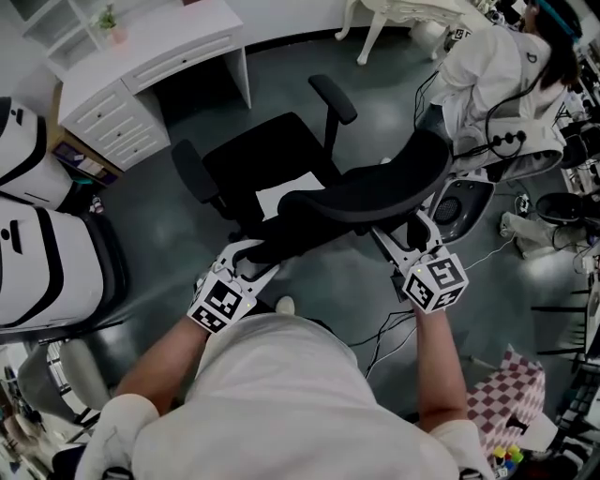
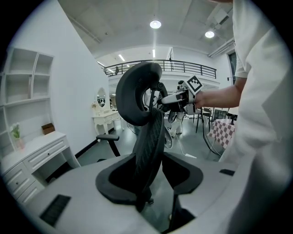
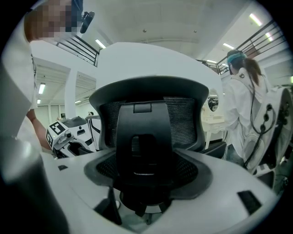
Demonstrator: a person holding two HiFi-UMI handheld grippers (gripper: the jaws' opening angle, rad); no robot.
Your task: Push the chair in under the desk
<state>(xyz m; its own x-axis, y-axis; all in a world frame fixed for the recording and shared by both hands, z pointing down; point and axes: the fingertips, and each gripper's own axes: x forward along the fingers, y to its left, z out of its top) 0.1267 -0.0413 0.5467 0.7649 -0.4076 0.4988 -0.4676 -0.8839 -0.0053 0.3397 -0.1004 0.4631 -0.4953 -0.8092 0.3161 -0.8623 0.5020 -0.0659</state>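
A black office chair (image 1: 272,155) stands on the grey floor, its seat facing the white desk (image 1: 150,47) at the upper left, with a gap between them. Its curved mesh backrest (image 1: 370,192) is nearest me. My left gripper (image 1: 251,264) is shut on the backrest's left end. In the left gripper view the backrest edge (image 2: 149,137) runs between that gripper's (image 2: 153,179) jaws. My right gripper (image 1: 412,239) is shut on the backrest's right part. In the right gripper view the back's centre spine (image 3: 144,137) fills that gripper's (image 3: 146,183) gap. A white sheet (image 1: 286,192) lies on the seat.
A person in a white coat (image 1: 497,75) stands at the upper right beside a white ornate table (image 1: 412,9). White robot bodies (image 1: 37,262) stand at the left. Cables (image 1: 384,328) trail on the floor near my feet. A checkered cloth (image 1: 506,394) is at the lower right.
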